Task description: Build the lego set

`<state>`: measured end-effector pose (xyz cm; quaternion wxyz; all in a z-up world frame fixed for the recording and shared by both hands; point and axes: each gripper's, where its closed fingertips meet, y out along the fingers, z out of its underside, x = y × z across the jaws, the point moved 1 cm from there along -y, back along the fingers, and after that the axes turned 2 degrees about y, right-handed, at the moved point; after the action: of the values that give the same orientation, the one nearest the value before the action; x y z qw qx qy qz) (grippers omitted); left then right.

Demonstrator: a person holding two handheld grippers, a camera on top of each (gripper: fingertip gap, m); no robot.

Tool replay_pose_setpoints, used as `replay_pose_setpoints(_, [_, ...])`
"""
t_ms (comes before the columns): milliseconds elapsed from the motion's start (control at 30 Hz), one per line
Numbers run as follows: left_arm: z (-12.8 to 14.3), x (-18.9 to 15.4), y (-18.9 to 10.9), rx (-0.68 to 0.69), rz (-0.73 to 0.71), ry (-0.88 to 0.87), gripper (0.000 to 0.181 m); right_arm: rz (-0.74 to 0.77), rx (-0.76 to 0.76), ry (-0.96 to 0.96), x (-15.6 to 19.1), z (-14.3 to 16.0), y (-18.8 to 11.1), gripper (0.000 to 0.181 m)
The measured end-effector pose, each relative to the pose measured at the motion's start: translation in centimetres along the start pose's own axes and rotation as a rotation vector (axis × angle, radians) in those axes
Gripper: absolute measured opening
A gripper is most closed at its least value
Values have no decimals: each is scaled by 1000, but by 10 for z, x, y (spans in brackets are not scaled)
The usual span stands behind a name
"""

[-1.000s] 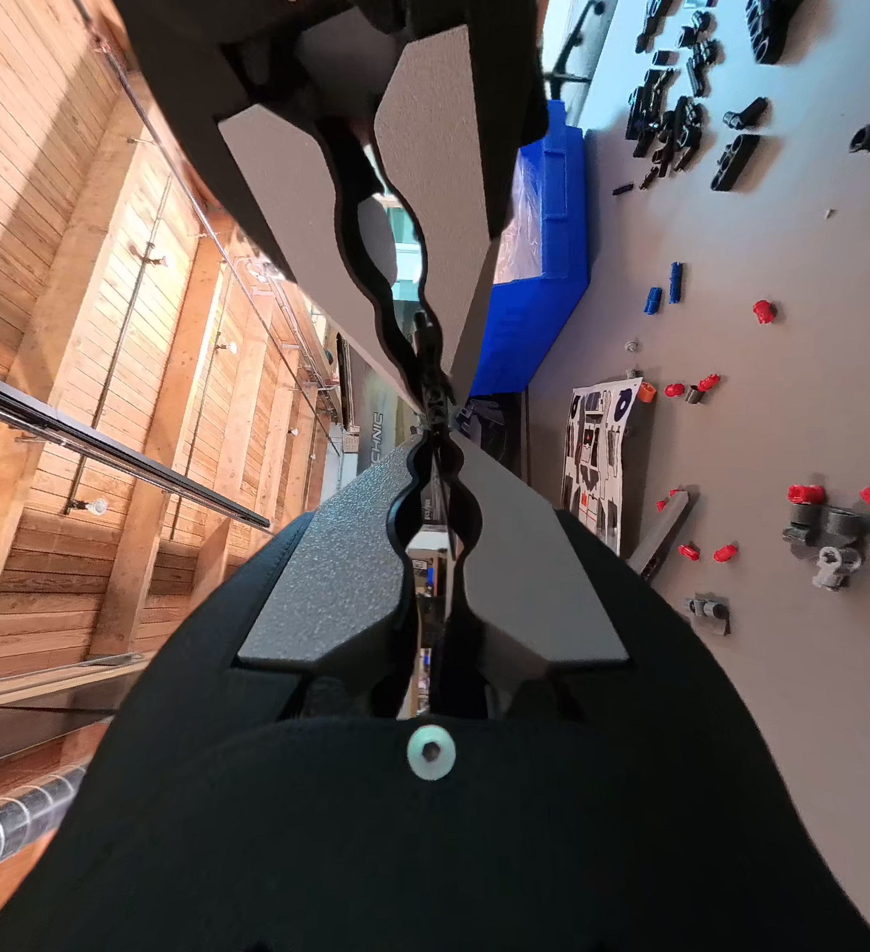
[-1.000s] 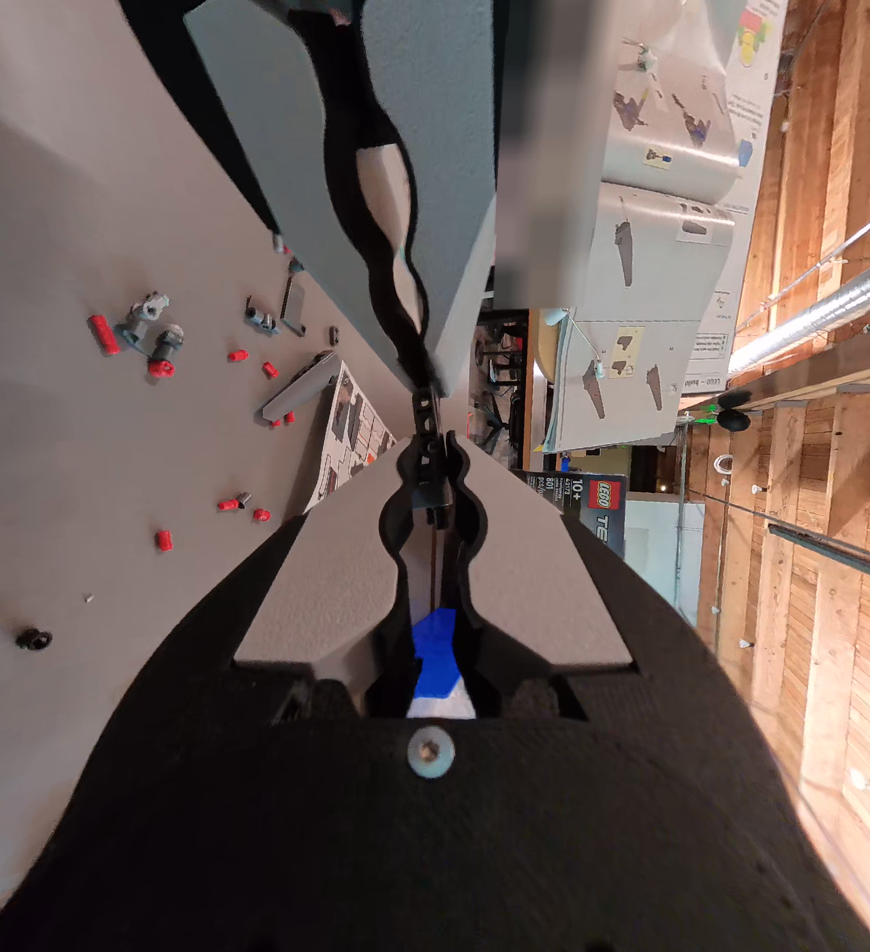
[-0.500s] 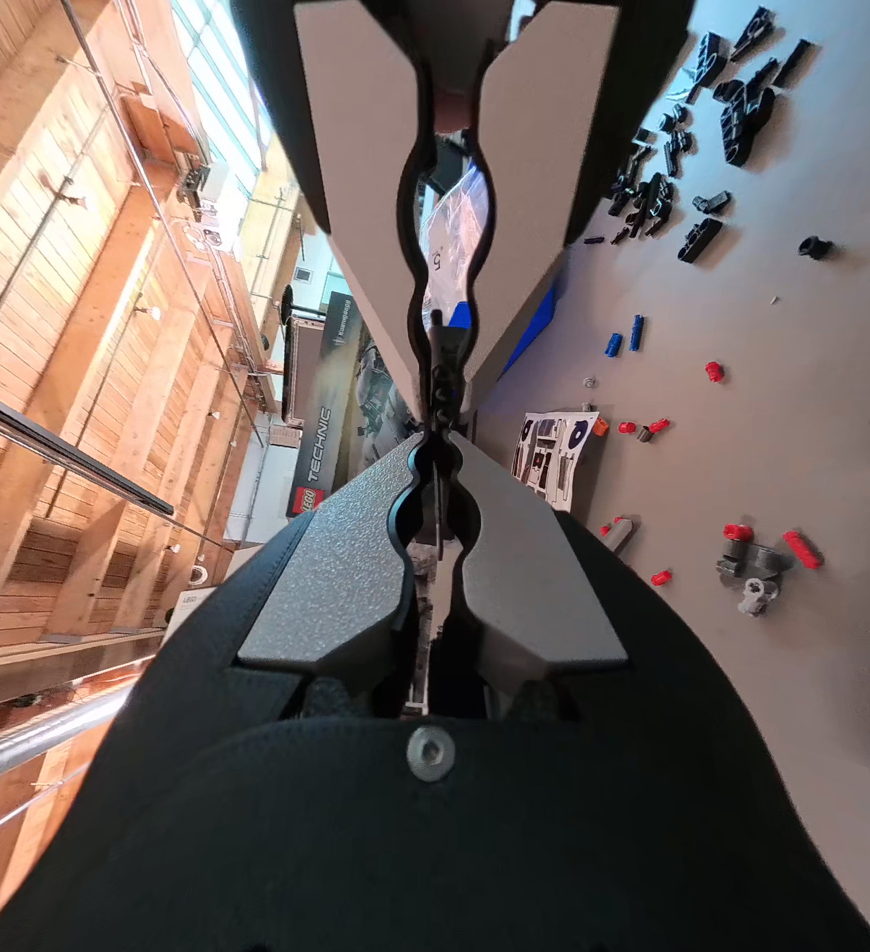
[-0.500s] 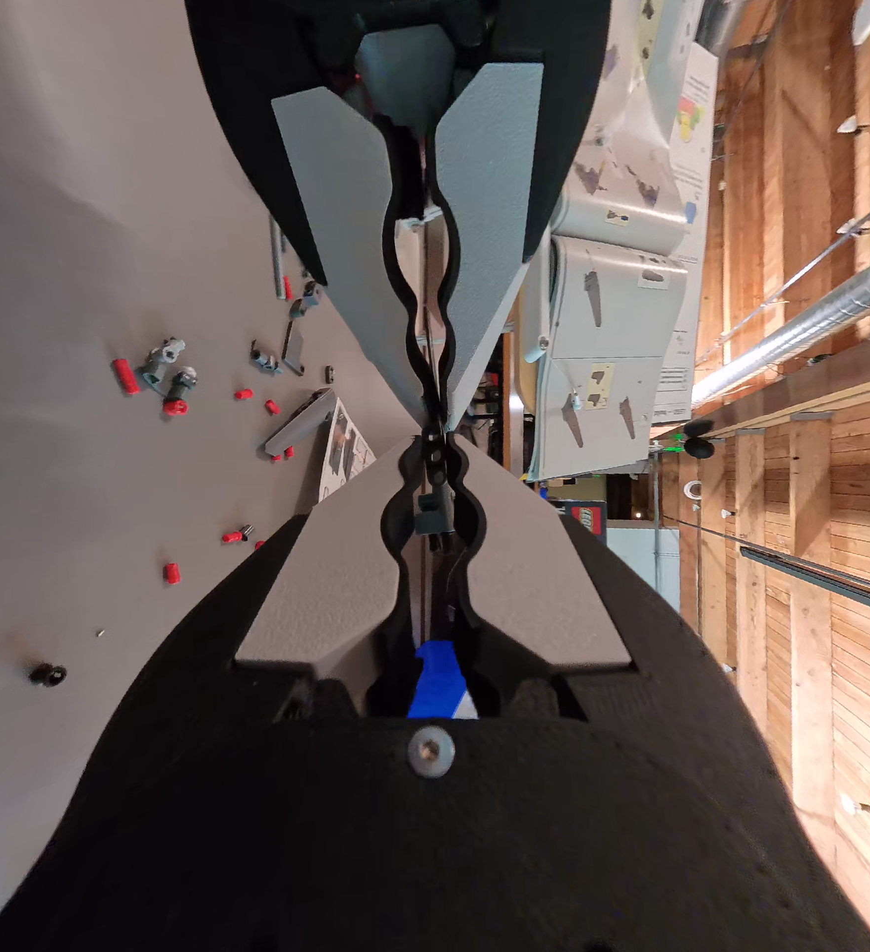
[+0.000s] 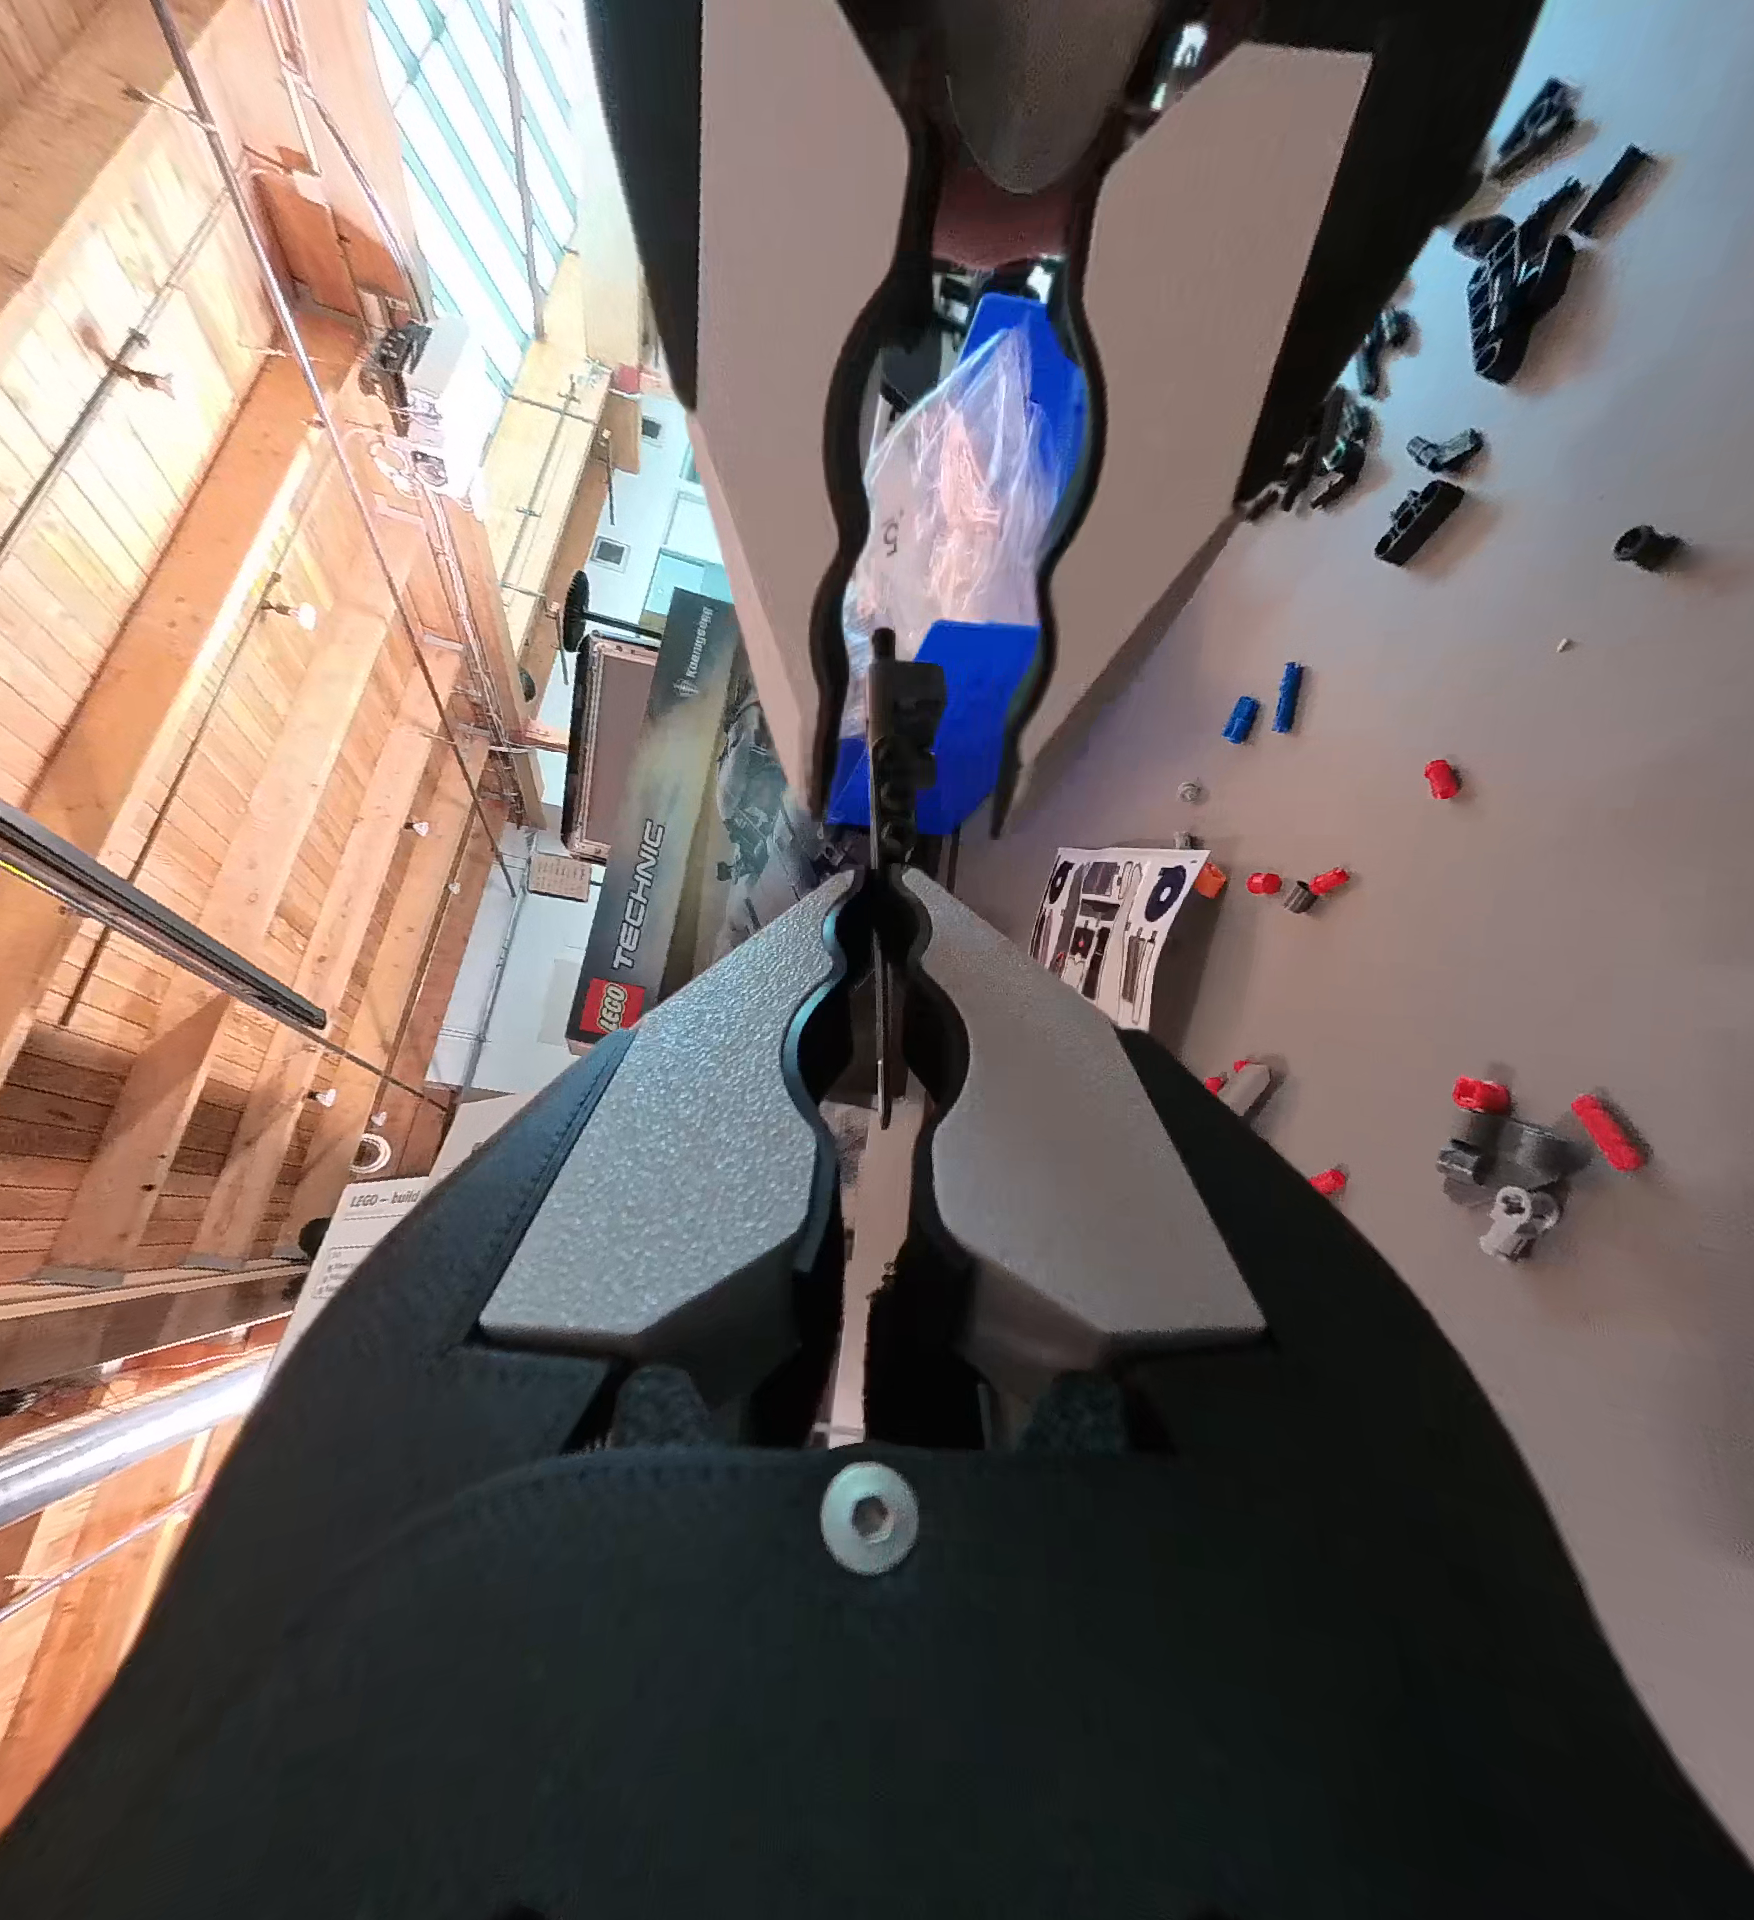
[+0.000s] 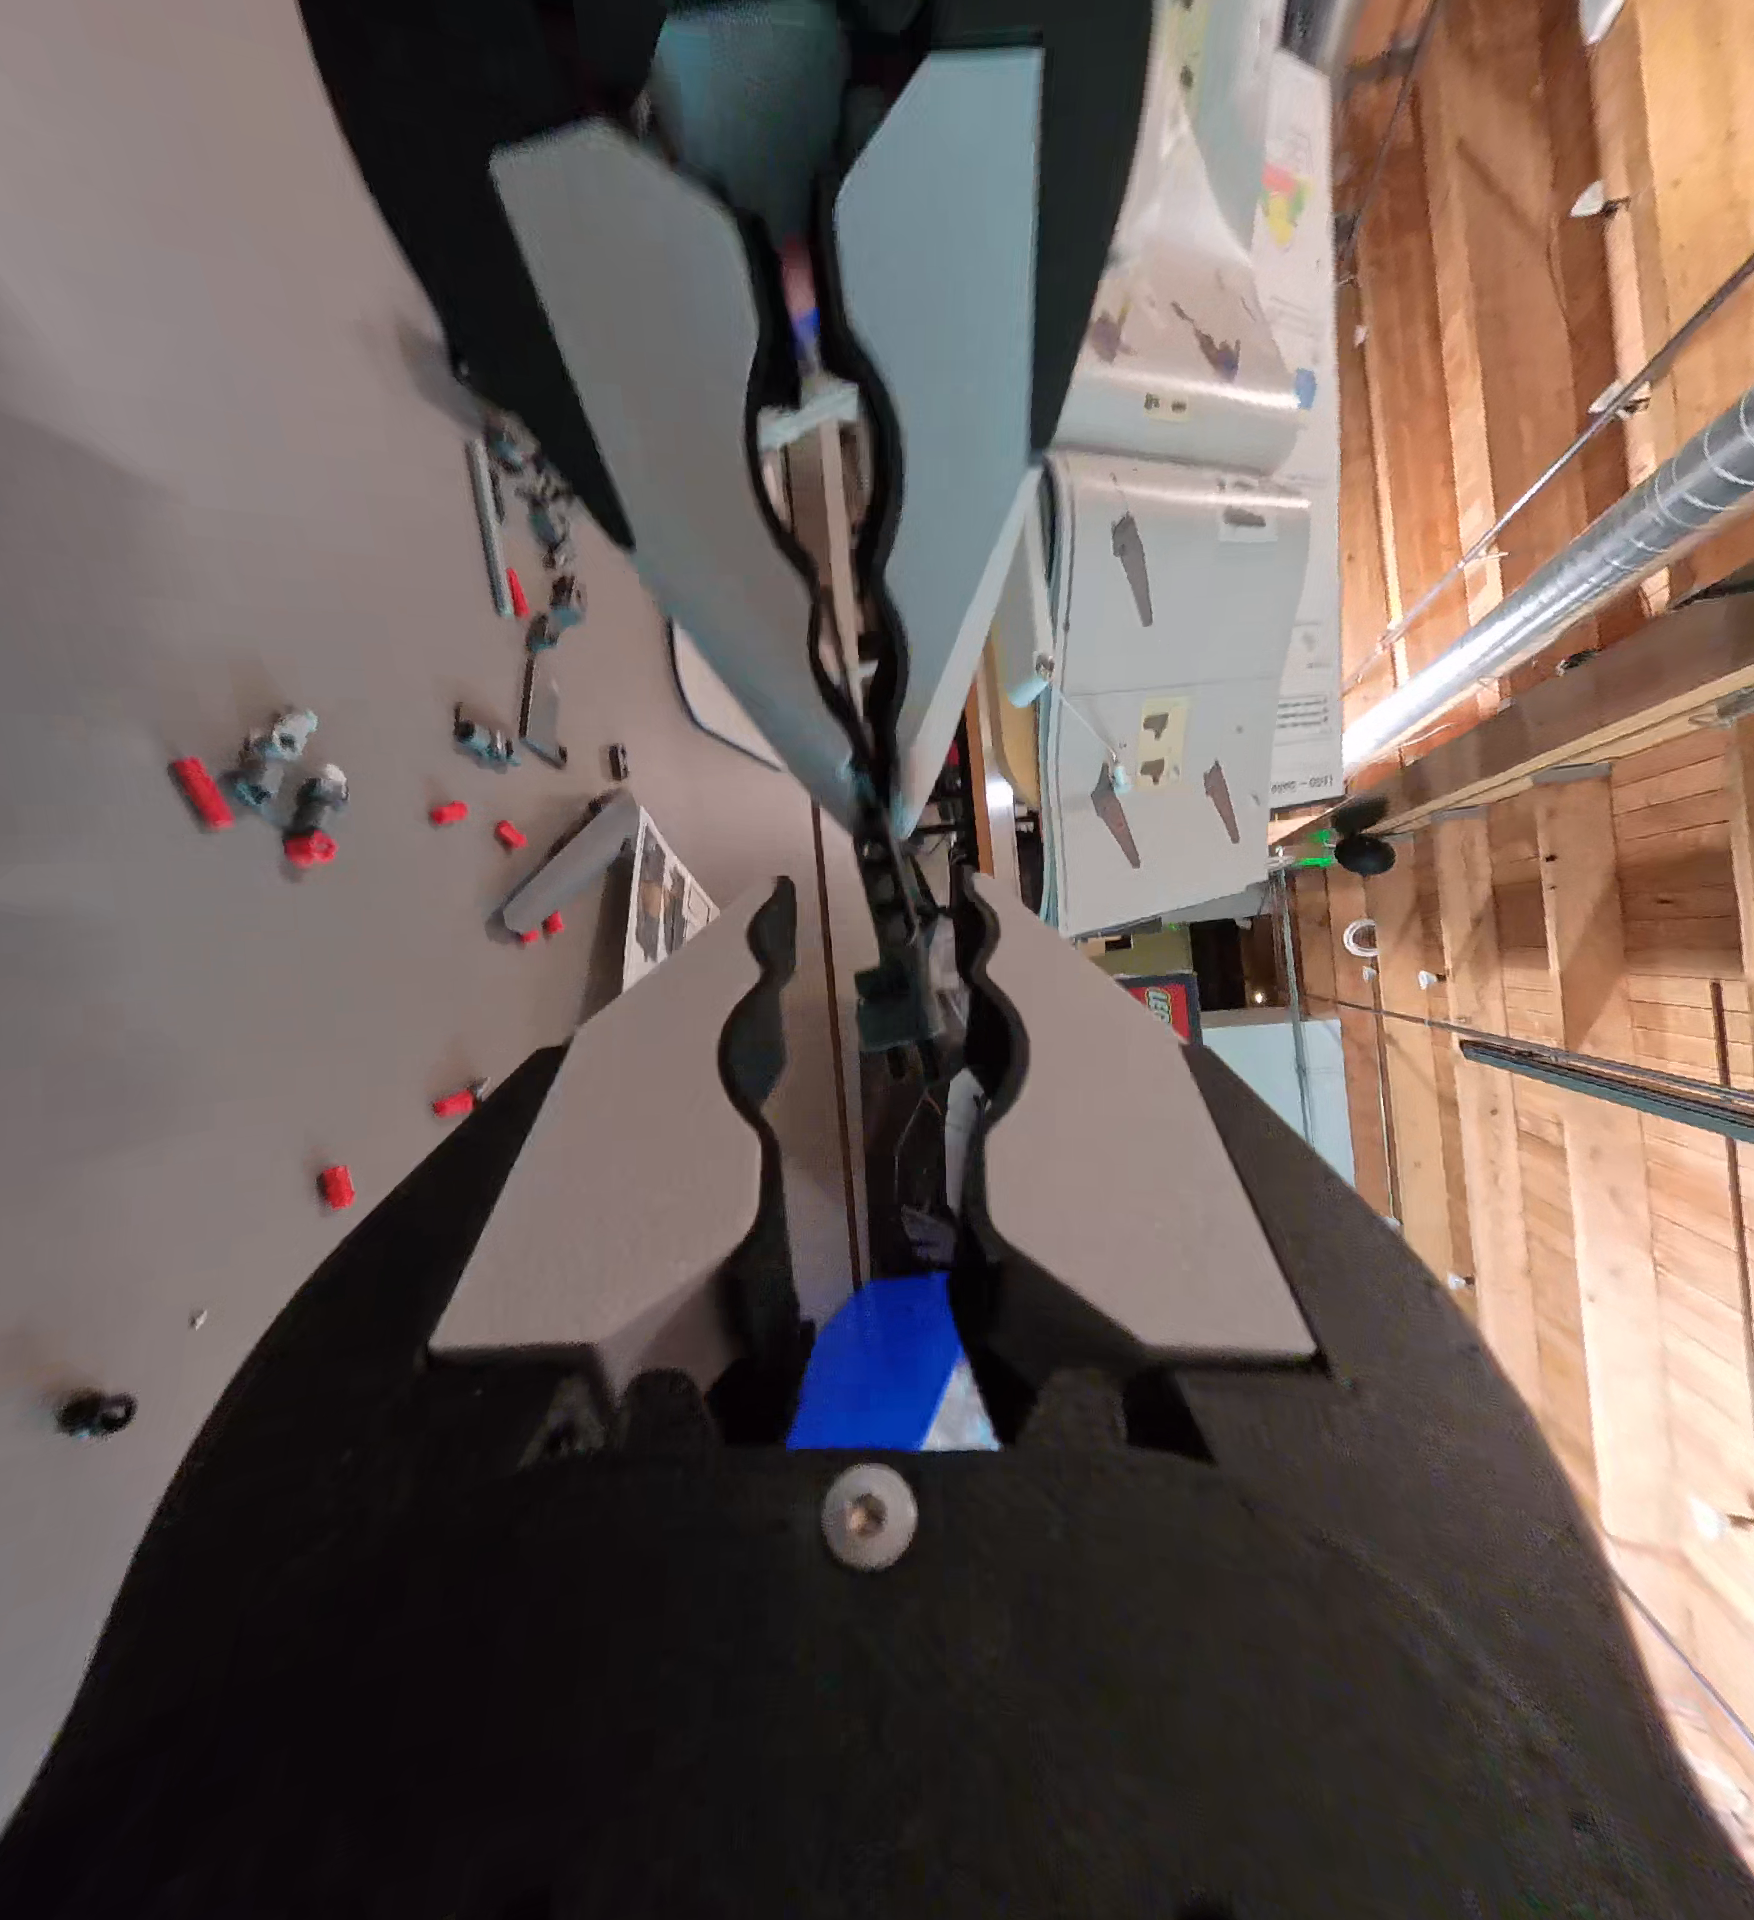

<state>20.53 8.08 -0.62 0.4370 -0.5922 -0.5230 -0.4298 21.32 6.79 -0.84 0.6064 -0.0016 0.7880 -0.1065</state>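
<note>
My left gripper (image 5: 881, 883) is shut on a thin black lego piece (image 5: 899, 748) that sticks out past its tips, held in the air beside the grey table (image 5: 1631, 987). My right gripper (image 5: 906, 821) faces it tip to tip, jaws open on either side of the piece's far end. In the right wrist view my right gripper (image 6: 878, 888) is open, with the black piece (image 6: 892, 966) in the gap and touching neither pad. The left gripper (image 6: 868, 784) there is pinched shut on the piece's upper end.
Loose on the table are red pins (image 5: 1439, 777), blue pins (image 5: 1288, 696), a pile of black parts (image 5: 1507, 270), a small grey assembly (image 5: 1507, 1153) and a sticker sheet (image 5: 1112, 925). A blue bin (image 5: 1018, 364), the set's box (image 5: 644, 914) and an open instruction booklet (image 6: 1164, 675) stand behind. Less than 4 cm separates the two grippers' tips.
My right gripper was shut on the black piece and has opened, letting it go. My left gripper keeps its hold. Both views have swung a little.
</note>
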Motion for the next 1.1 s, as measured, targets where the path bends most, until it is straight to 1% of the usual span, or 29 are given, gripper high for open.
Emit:
replay_pose_setpoints(33, [-1,-1,0,-3,0,5,0,-13,13,-4,3,4,1,30])
replay_pose_setpoints(100, [-1,-8,2,1,18,40,0,-8,34,-21,5,8,2,20])
replay_pose_setpoints(200, [-3,-7,2,-8,-5,51,0,3,50,-56,3,9,0,5])
replay_pose_setpoints(267, [-5,2,0,-35,-44,29,2,45,36,-64,-2,7,-3,5])
replay_pose_setpoints(300, [-5,5,-1,-39,-55,23,8,84,40,-81,-7,7,-4,5])
replay_pose_setpoints(333, [-2,5,-1,-26,-36,6,21,129,49,-112,-12,8,-6,4])
replay_pose_setpoints(367, [2,6,-1,-14,-19,-20,29,160,54,-142,-15,9,-8,4])
replay_pose_setpoints(400, [4,7,-1,-15,-11,-37,34,182,55,-164,-16,9,-9,4])
replay_pose_setpoints(467, [6,6,-1,-14,-5,-26,36,218,57,-205,-19,8,-13,3])
replay_pose_setpoints(567, [3,6,-2,-13,-32,19,28,238,57,-252,-18,7,-16,3])
replay_pose_setpoints(633, [3,11,-2,-8,-84,52,7,233,54,-265,-15,7,-16,3])
replay_pose_setpoints(667, [2,12,-3,-8,-95,70,0,223,47,-254,-13,6,-16,4])
replay_pose_setpoints(733, [2,13,-4,-4,-117,106,0,232,31,-192,-16,6,-17,5])
replay_pose_setpoints(767, [1,14,-4,1,-142,132,0,223,27,-163,-17,6,-17,13])
replay_pose_setpoints(800, [0,15,-4,7,-167,163,0,193,16,-123,-16,6,-17,26])
replay_pose_setpoints(867, [-1,18,-5,14,-212,228,0,94,-36,22,-12,6,-21,44])
replay_pose_setpoints(900, [-3,18,-5,9,-231,261,0,27,-56,111,-10,7,-23,47])
replay_pose_setpoints(967, [-6,17,-6,2,-254,311,0,-68,-93,276,-12,10,-28,58])
replay_pose_setpoints(1033, [-11,16,-7,-17,-282,354,0,-183,-132,425,-11,11,-32,57])
replay_pose_setpoints(1100, [-16,16,-8,-31,-304,383,0,-245,-173,510,-14,8,-36,57])
